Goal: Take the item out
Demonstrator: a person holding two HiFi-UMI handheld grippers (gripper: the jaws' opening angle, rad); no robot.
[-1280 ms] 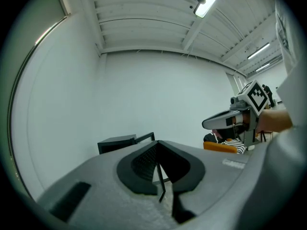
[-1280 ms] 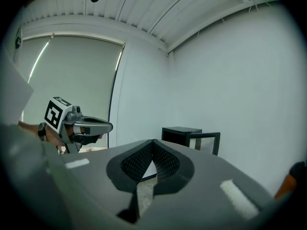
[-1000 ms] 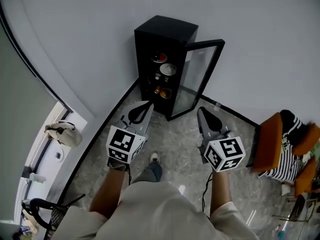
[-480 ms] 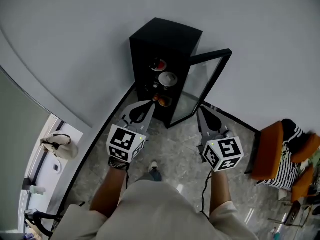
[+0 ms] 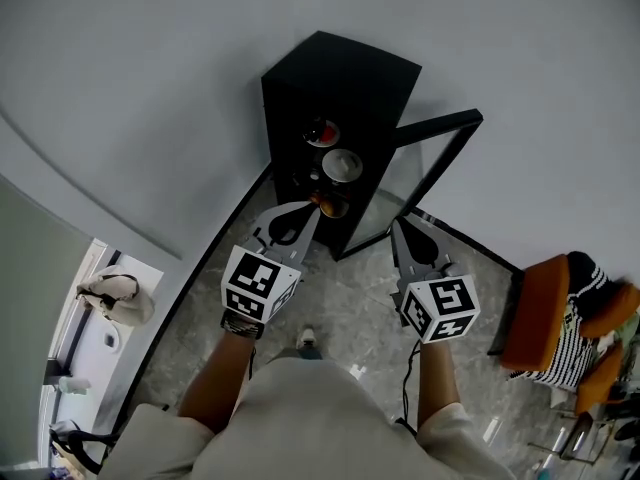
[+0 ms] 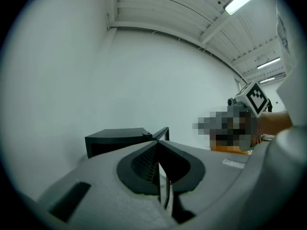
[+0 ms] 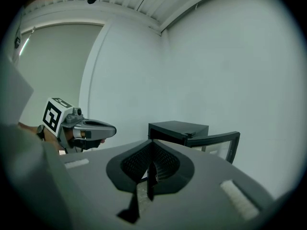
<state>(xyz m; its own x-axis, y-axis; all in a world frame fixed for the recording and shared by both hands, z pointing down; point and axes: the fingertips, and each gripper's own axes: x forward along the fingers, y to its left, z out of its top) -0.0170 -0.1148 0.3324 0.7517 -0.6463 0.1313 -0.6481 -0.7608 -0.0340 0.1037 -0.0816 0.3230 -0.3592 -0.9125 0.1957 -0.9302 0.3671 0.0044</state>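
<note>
A black cabinet stands against the white wall with its glass door swung open to the right. On its shelves I see a red item on top, a white bowl in the middle and an orange-red item below. My left gripper is shut and empty, its tip just in front of the lowest shelf. My right gripper is shut and empty too, near the door's bottom edge. The cabinet shows beyond the shut left gripper, and the cabinet also shows past the right gripper.
An orange chair with a striped cloth stands at the right. A pale bag lies beyond the curved wall base at the left. The person's foot is on the grey stone floor between the grippers.
Both grippers have come closer to the cabinet front, the left tip now at the lowest shelf. Both have stayed shut.
</note>
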